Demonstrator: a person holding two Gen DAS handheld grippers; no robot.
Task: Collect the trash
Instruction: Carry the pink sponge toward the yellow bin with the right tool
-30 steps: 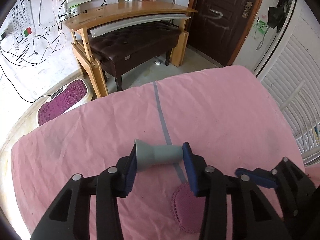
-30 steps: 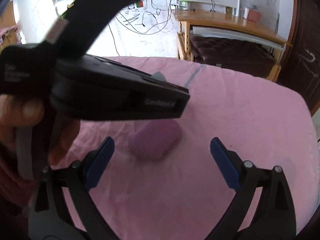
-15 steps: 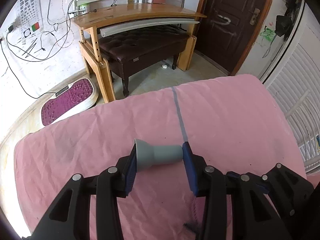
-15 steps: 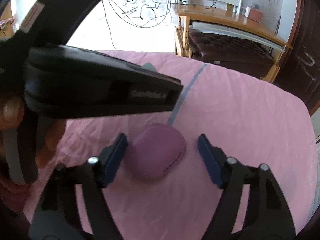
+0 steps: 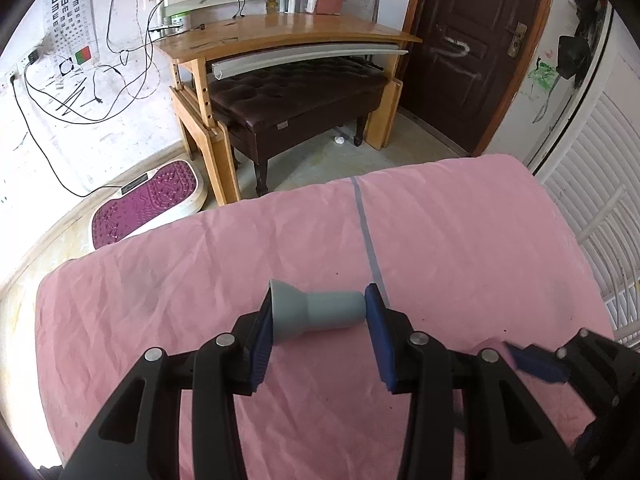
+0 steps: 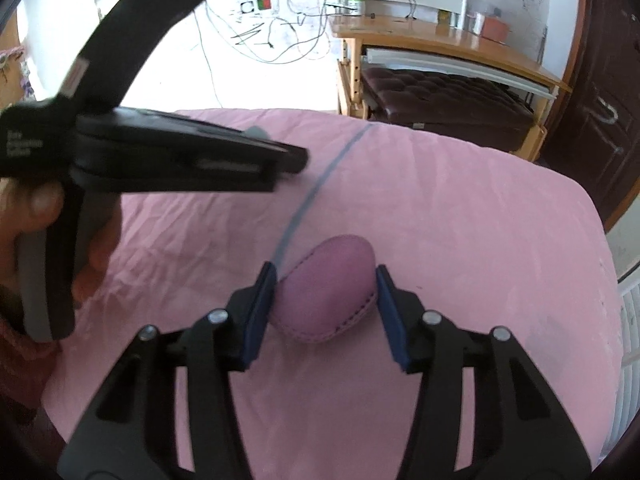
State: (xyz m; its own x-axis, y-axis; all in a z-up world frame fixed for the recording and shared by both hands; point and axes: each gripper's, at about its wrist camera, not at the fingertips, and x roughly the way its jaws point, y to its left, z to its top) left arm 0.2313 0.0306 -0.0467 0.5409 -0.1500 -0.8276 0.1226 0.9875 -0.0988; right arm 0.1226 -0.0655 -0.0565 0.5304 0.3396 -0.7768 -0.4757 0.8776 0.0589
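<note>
Holding a grey plastic funnel-shaped piece (image 5: 316,314) sideways, the left gripper (image 5: 318,332) has its blue-padded fingers (image 5: 262,340) pressed on the two ends, flared mouth against the left pad and narrow neck against the right. Gripped end to end like that, the piece cannot roll or slip out, and it hangs clear above the pink wrinkled sheet (image 5: 200,272) that covers the surface, so this item already counts as collected and is simply being kept out of the way.

The right gripper (image 6: 325,312) is busy with the second item, a mauve oval stitched pouch (image 6: 326,294) lying on the sheet just beside the thin grey-blue stripe (image 6: 316,188). Its fingers (image 6: 256,320) have just been closing and now stand narrow around the pouch, one pad at each long side. The left pad seems to touch the fabric; on the right side the contact is hard to judge in this wide-angle view, so I would call the grip nearly made rather than firm. Taking the pouch across its narrower width suits the soft, rounded body, which should give a little under pressure.

Both tools point steeply down at the sheet, side by side, so the left one looms at the left of the right wrist view, held by a person's hand (image 6: 44,216).
</note>
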